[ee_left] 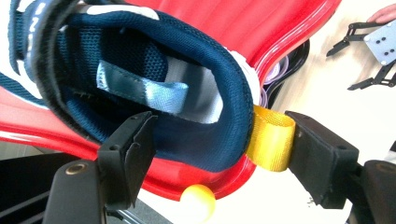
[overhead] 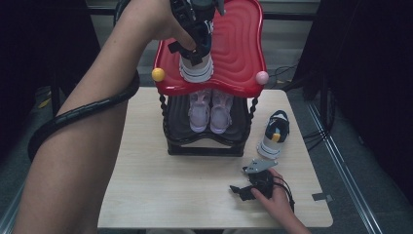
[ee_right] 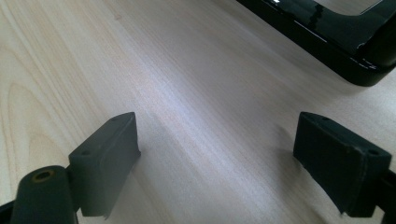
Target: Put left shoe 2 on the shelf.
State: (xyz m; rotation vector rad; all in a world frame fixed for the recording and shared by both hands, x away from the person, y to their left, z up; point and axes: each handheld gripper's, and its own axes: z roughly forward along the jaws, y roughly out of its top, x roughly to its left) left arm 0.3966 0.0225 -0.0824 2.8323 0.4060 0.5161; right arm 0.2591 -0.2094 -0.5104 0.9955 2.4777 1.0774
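A navy and white sneaker [overhead: 197,66] is being seen on the red top tray [overhead: 238,44] of a two-level shoe rack, its white sole turned toward the near rim. In the left gripper view, the heel collar of this sneaker [ee_left: 154,93] is lying between the two black jaws, and a yellow heel loop [ee_left: 271,140] is being touched by the pad on the right side, while the other pad is standing just clear of the padded collar. The left gripper [overhead: 195,29] is being held spread around the heel; no pinch is being made on it.

On the tray's near corners, a yellow ball [overhead: 158,74] and a pink ball [overhead: 262,77] are being shown. Below the tray, a pair of pale pink shoes [overhead: 210,109] is being kept side by side on the black lower shelf [overhead: 204,146].

To the right of the rack, a second navy and white sneaker [overhead: 274,134] is lying on the wooden table [overhead: 160,195], apart from the rack.

Near the table's front edge, the right gripper [overhead: 243,190] is being rested low over the wood, its jaws being held wide apart with nothing between them. In the right gripper view, the bare tabletop and a corner of the rack's black base [ee_right: 336,32] are being shown.
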